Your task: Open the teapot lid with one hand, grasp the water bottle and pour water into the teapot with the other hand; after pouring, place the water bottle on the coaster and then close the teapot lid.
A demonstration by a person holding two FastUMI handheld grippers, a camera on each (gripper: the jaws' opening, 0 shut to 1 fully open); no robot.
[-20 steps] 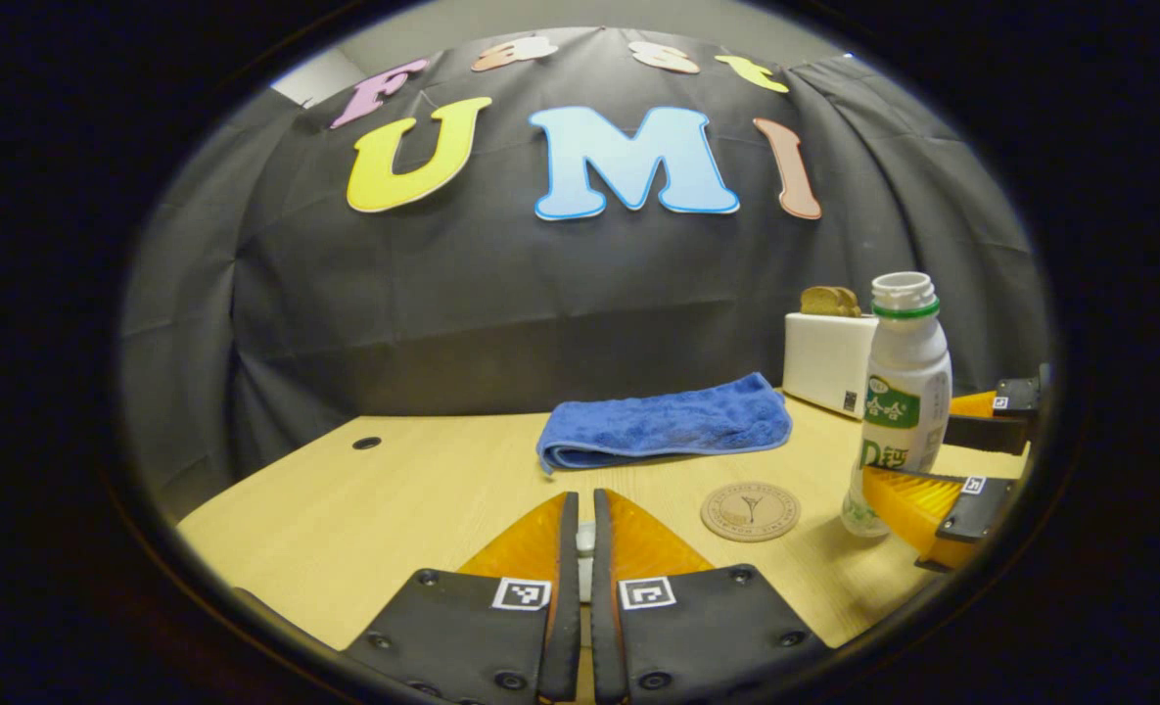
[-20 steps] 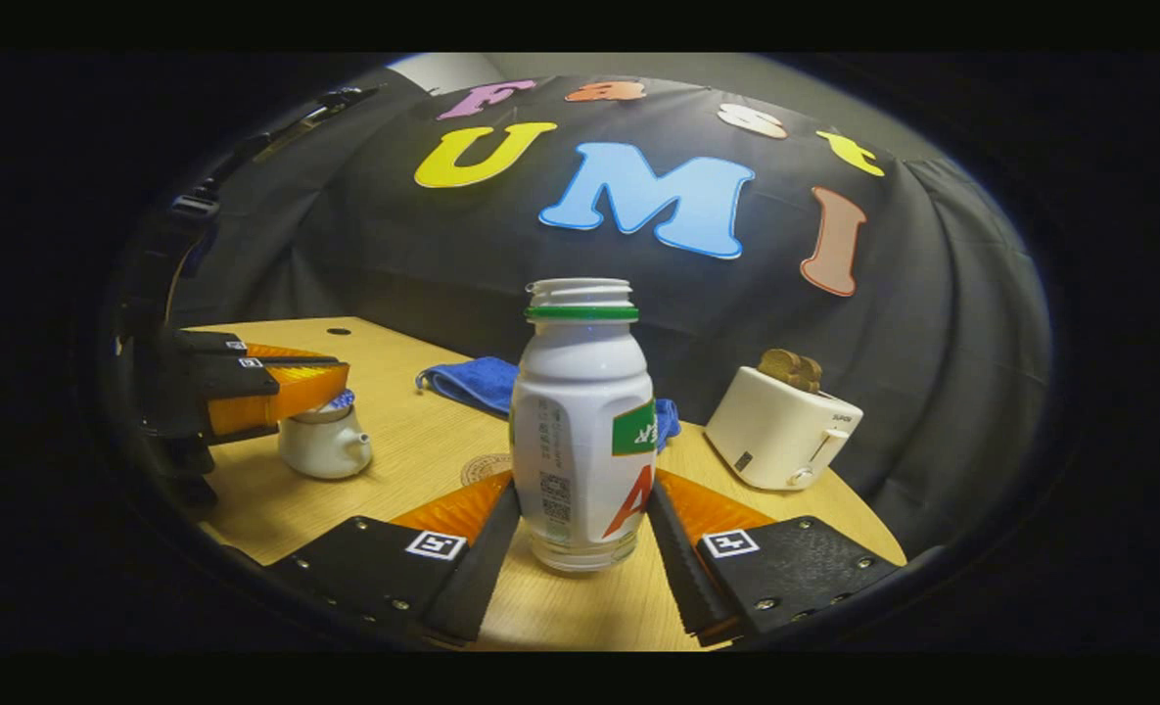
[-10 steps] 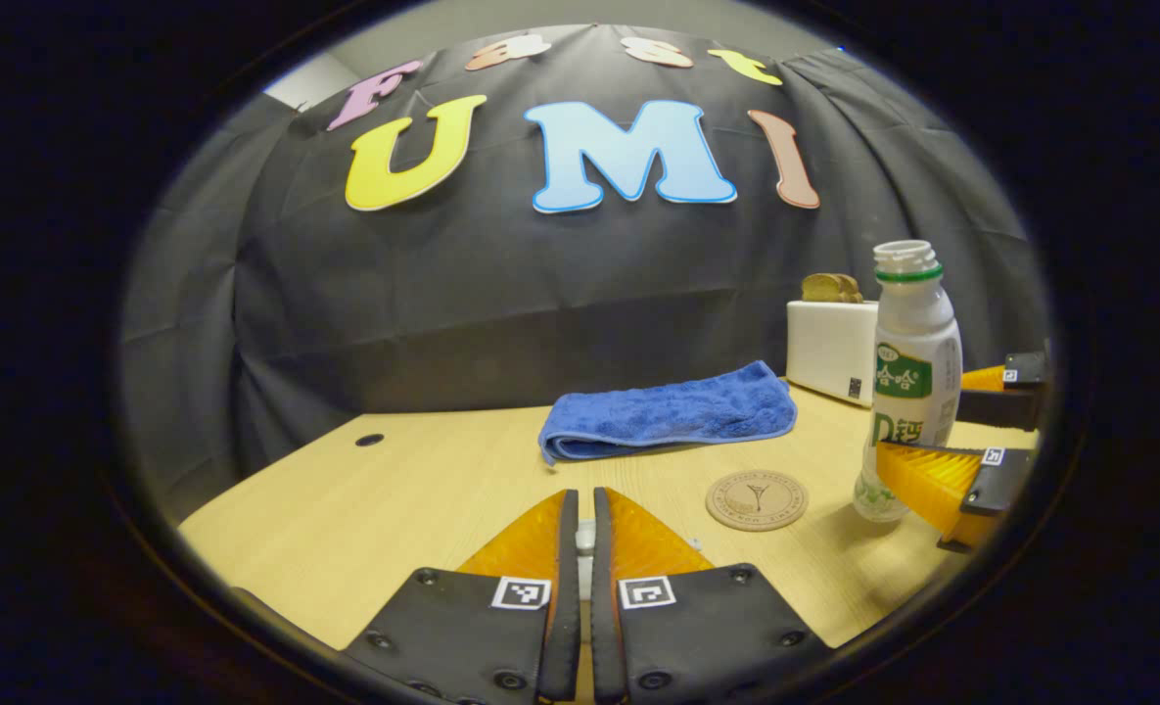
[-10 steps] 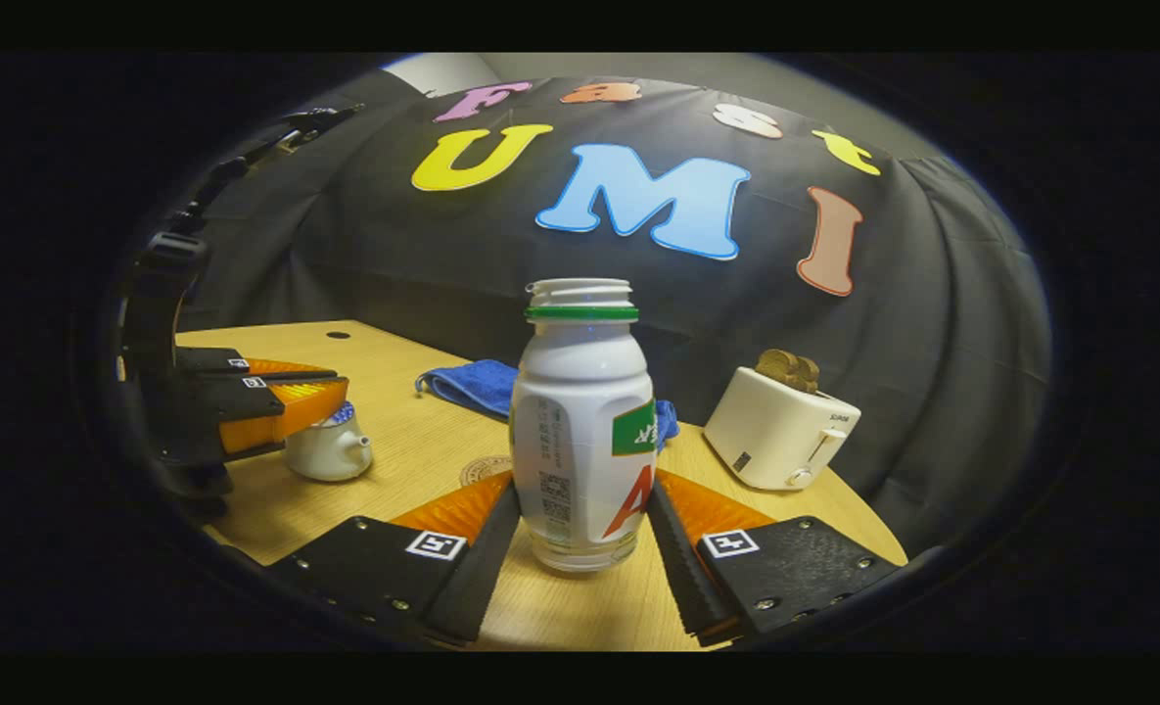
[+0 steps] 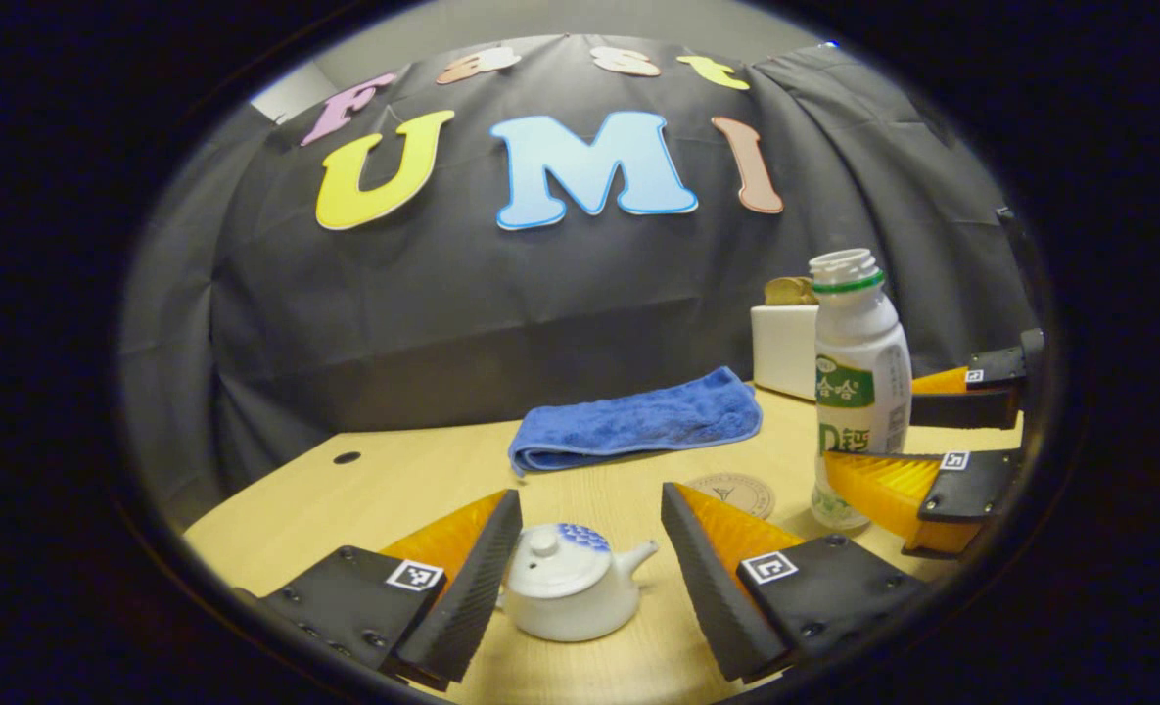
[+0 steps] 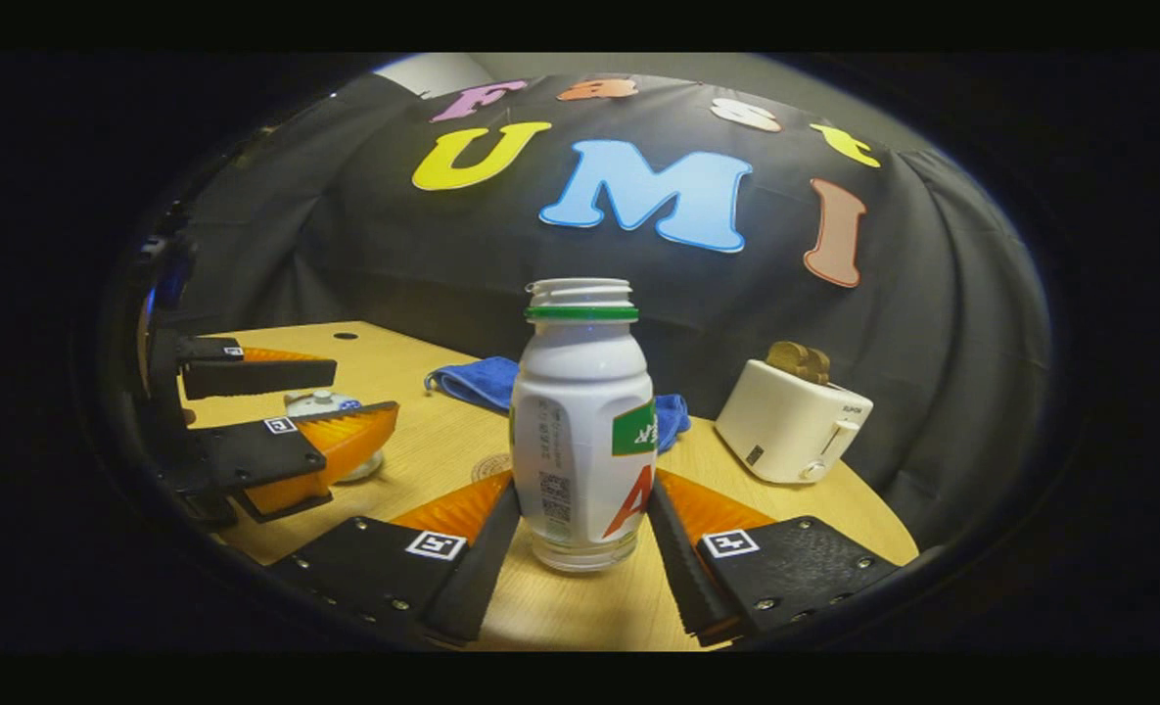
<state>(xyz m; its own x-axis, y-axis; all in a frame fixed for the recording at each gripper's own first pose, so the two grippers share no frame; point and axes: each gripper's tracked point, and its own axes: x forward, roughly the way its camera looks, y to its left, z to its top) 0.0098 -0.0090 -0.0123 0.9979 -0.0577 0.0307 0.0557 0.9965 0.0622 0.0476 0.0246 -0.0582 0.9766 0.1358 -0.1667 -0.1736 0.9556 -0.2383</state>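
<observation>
lid (image 5: pixel 558 554) sits on our teapot (image 5: pixel 572 597), left gripper (image 5: pixel 589 543) spread wide around it; right gripper (image 6: pixel 580 524) clamps the water bottle (image 6: pixel 582 431); nothing poured yet.

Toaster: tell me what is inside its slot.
Brown bread sticks up out of the toaster, its top showing above the slot. The part of the bread down inside is hidden by the toaster's white body.

On the table (image 5: pixel 394 490): 1 teapot (image 5: pixel 570 597), 1 water bottle (image 6: pixel 581 431), 1 coaster (image 5: pixel 731 493), 1 blue towel (image 5: pixel 638 426), 1 toaster (image 6: pixel 793 423).
</observation>
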